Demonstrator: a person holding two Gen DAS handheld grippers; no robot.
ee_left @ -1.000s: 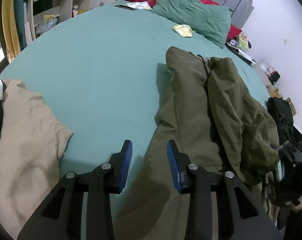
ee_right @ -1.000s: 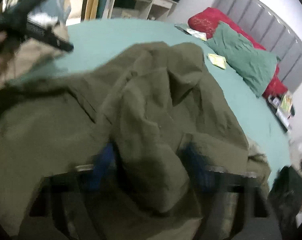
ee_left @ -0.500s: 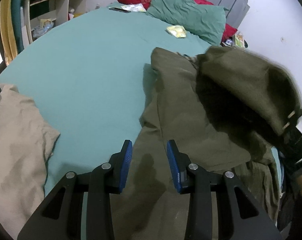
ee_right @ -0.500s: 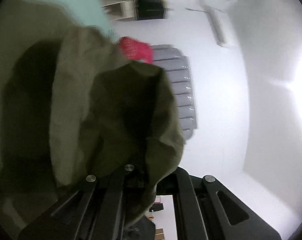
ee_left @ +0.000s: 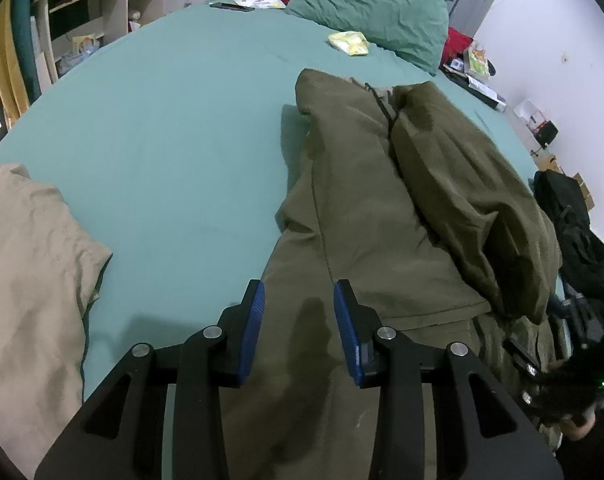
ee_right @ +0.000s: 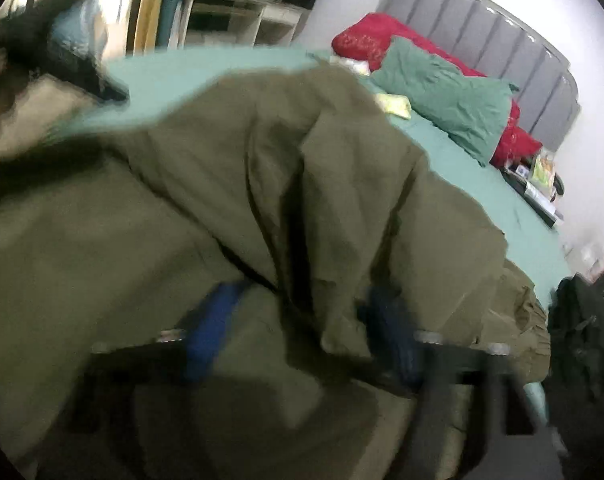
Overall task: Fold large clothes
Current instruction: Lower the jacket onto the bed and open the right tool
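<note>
Olive trousers [ee_left: 366, 216] are spread on the bed [ee_left: 173, 128] for folding; left gripper [ee_left: 297, 322] is held spread and empty, right gripper [ee_right: 302, 336] apparently likewise, though blurred.

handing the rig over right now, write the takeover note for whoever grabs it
Left gripper: open, empty, hovering low over the near end of the olive-green garment.
Right gripper: view is motion-blurred; jaws look open with a fold of the garment between the blue pads, grip not confirmed.
Garment: lies lengthwise on the right half of the teal bed; one side is flopped over onto itself in a loose, bunched fold. Tan cloth lies at the bed's near left corner.
Done: a rough first fold at most.
Left: flatten the bunched layer, square the edges, finish the folds.
</note>
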